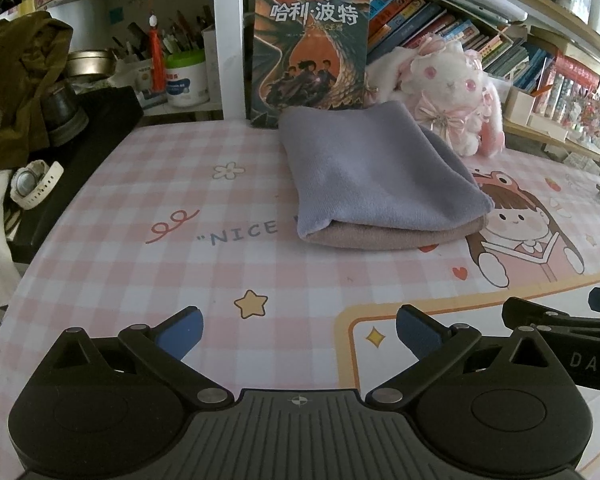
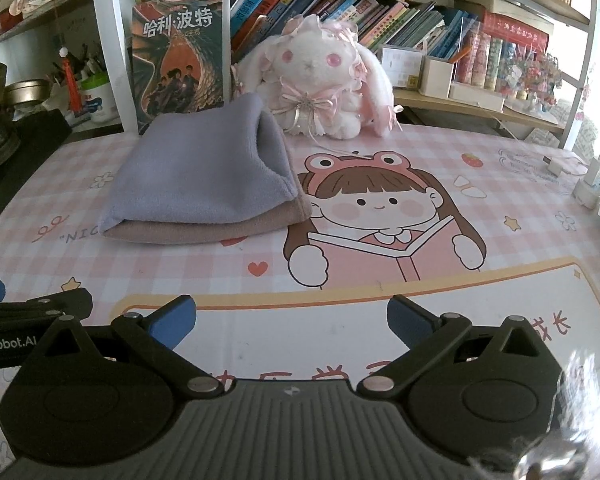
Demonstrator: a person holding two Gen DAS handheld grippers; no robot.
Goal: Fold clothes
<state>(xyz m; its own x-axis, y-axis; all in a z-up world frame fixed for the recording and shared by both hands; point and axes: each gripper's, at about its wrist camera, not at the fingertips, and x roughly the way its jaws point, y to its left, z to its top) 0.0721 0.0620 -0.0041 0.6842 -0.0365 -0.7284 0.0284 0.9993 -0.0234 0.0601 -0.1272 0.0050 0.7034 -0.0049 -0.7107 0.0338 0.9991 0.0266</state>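
the left gripper [image 1: 299, 332] sits low in the frame with its blue fingers [image 1: 182, 336] spread wide and nothing between them. the right gripper [image 2: 290, 322] is likewise released, fingers [image 2: 410, 324] parted over bare mat, grasping nothing. the two tools lie side by side, each showing at the edge of the other's view.

the folded cloth [image 1: 374, 178] rests in the centre of the left view and centre left of the right view, well apart from both grippers. it is a lilac layer doubled over a beige layer, the fold edge facing the cameras.

it lies on a pink checked desk mat [image 1: 140, 272] printed with a cartoon girl [image 2: 380, 224]. behind it, upper centre, a book [image 1: 310, 50] stands upright, and a white plush rabbit [image 2: 320, 80] sits just beside the cloth.
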